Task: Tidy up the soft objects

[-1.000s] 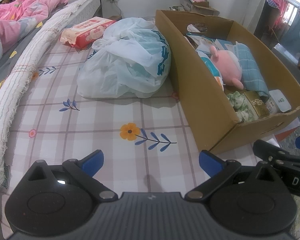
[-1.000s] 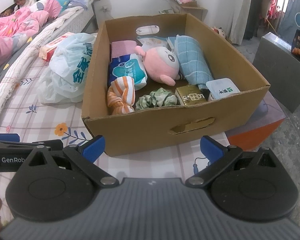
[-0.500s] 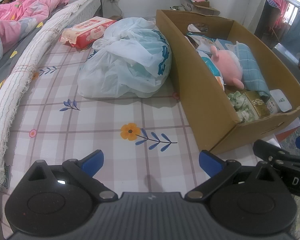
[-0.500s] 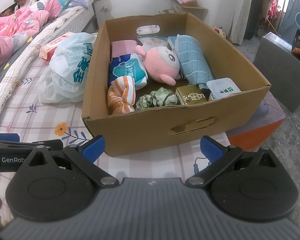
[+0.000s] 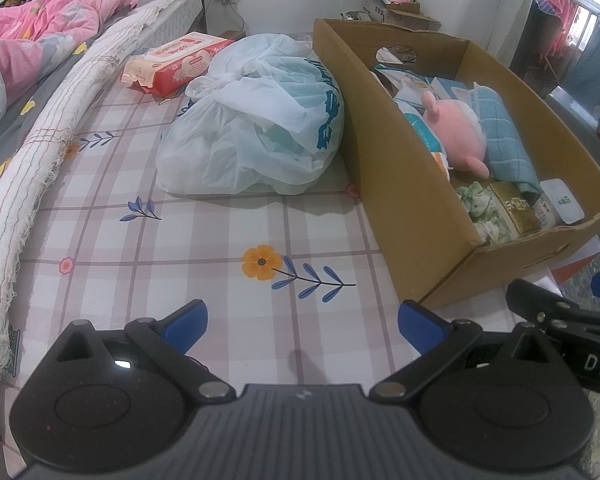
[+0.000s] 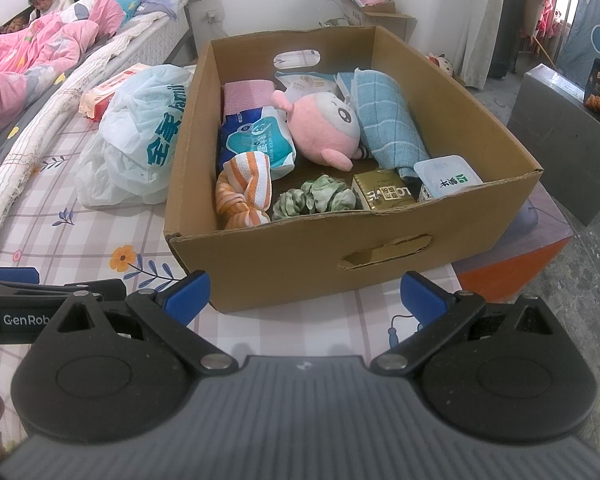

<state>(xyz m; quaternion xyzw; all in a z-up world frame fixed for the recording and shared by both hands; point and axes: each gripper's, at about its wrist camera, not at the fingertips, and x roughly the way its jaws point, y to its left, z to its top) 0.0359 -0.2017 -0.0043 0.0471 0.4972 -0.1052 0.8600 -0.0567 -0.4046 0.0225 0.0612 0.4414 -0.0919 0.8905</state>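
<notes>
Left wrist view: our left gripper (image 5: pixel 302 314) hangs over the checked bedsheet (image 5: pixel 204 240), jaws wide, nothing btwn them. White plastic bag (image 5: pixel 256 120) sits ahead, touching the cardboard box (image 5: pixel 384 184) on its left wall. Red wipes pack (image 5: pixel 178 62) lies beyond the bag. Risk here: bag is slick & floppy, so a pinch on a loose fold prob. just pulls film and the contents sag or spill. Bag also leans on the box wall, so dragging it could shove the box twd the bed edge.

Right wrist view: our right gripper (image 6: pixel 304 294) faces the box front, jaws wide, empty. Soft stuff is inside the box: pink plush (image 6: pixel 326 128), blue towel (image 6: pixel 384 120), striped cloth (image 6: pixel 242 192), green scrunchie (image 6: pixel 314 198), wipes packet (image 6: pixel 256 140). Hard items mixed in too: gold carton (image 6: pixel 382 192), white tub (image 6: pixel 446 176). Risks: near wall stands tall btwn us & the goods, so a low approach could hit cardboard. Scrunchie touches the carton, so we may snag both. Box corner seems to overhang the bed, could tip if pushed.
</notes>
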